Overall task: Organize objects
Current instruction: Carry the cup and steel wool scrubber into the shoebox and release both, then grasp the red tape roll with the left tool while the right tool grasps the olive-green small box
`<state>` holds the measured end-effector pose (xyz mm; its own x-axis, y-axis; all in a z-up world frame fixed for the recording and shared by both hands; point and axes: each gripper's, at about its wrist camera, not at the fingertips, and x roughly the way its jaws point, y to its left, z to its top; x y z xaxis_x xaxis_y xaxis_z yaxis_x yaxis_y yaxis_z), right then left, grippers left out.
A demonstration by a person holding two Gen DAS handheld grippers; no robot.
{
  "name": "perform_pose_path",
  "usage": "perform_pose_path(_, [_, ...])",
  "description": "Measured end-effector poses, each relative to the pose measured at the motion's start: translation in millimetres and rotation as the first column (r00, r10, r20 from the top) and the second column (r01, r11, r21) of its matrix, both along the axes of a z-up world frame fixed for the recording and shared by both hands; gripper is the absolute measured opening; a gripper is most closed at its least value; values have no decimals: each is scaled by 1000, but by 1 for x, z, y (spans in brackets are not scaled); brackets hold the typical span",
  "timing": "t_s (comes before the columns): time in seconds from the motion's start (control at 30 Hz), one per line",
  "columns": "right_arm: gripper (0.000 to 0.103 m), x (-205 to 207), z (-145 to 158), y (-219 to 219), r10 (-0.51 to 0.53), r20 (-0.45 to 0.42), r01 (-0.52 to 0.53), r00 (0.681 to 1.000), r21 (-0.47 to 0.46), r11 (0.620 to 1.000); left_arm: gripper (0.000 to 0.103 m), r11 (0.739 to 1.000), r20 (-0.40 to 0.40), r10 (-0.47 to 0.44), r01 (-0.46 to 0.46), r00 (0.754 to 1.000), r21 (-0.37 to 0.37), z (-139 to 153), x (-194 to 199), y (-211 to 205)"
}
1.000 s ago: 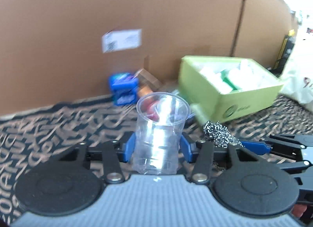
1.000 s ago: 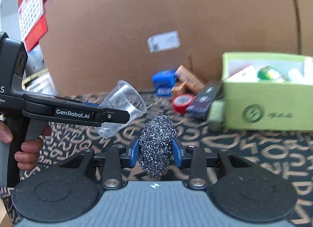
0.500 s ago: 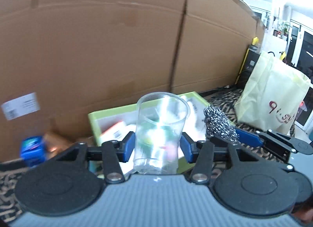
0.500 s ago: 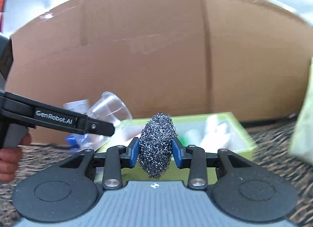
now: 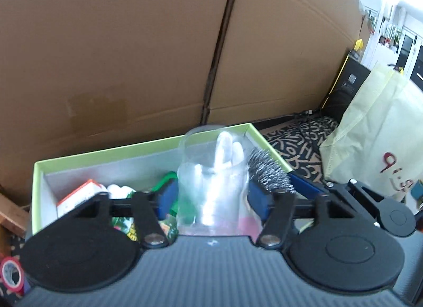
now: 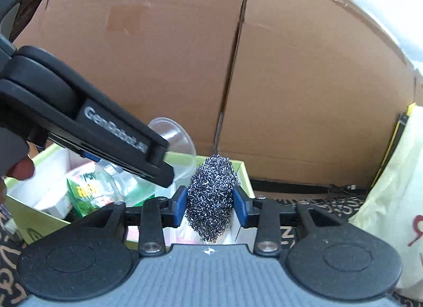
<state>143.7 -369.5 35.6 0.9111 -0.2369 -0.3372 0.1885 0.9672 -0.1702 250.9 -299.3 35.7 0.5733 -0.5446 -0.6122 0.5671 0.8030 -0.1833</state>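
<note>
My left gripper (image 5: pixel 211 198) is shut on a clear plastic cup (image 5: pixel 212 177) and holds it above the open green box (image 5: pixel 105 152). The cup also shows in the right wrist view (image 6: pixel 174 145), tilted under the left gripper's body. My right gripper (image 6: pixel 210 205) is shut on a steel wool scrubber (image 6: pixel 211 198), over the box's right end (image 6: pixel 244 177). The scrubber shows beside the cup in the left wrist view (image 5: pixel 269 172). The box holds several small packages, white rolls and a green carton (image 6: pixel 87 193).
A tall cardboard wall (image 5: pixel 158 55) stands right behind the box. A pale yellow cloth bag (image 5: pixel 375 148) stands to the right on the patterned mat (image 5: pixel 293 140). A roll of red tape (image 5: pixel 10 274) lies at lower left.
Both grippers moved forward and closer over the green box with their loads. The view now looks down into the box; the blue item and label at left have dropped out of sight.
</note>
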Motion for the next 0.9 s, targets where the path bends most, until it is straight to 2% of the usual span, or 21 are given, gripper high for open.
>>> perform_pose_path(0.03, [48, 2, -3, 0, 4, -11, -5, 1000, -9, 1000, 87, 1000, 3, 2, -2, 1000, -5, -3, 1, 2])
perform_pose_path(0.07, [57, 0, -5, 1, 7, -10, -7, 1000, -23, 1000, 95, 1000, 12, 10, -10, 1000, -18, -5, 0, 6])
perform_pose_path(0.1, [67, -4, -6, 3, 8, 6, -8, 1000, -40, 999, 97, 999, 23, 16, -15, 1000, -30, -6, -1, 10])
perform_pose_path(0.17, [75, -15, -7, 7, -2, 41, 5, 999, -74, 997, 100, 999, 33, 12, -11, 999, -36, -5, -3, 15])
perform_pose_path(0.23, [76, -25, -7, 10, -27, 59, 32, 998, -88, 996, 101, 999, 41, 9, -7, 999, -43, 0, -8, 26])
perform_pose_path(0.33, [77, -39, -3, 13, -39, 77, 43, 996, -52, 998, 103, 999, 75, 3, 1, 997, -47, 10, -21, 37])
perform_pose_path(0.53, [79, -62, 18, 15, 4, 140, -9, 990, 36, 999, 103, 998, 122, 10, -2, 992, -60, 29, -64, 72])
perform_pose_path(0.6, [85, -73, 22, 28, 24, 165, -33, 986, 50, 998, 103, 997, 146, 34, -23, 989, -75, 32, -81, 91])
perform_pose_path(0.73, [86, -93, 25, 52, 80, 175, -91, 981, 60, 994, 103, 996, 173, 70, -57, 983, -75, 30, -111, 129])
perform_pose_path(0.9, [86, -100, 13, 85, 147, 130, -158, 980, 74, 985, 103, 988, 210, 154, -149, 966, -36, 14, -137, 179])
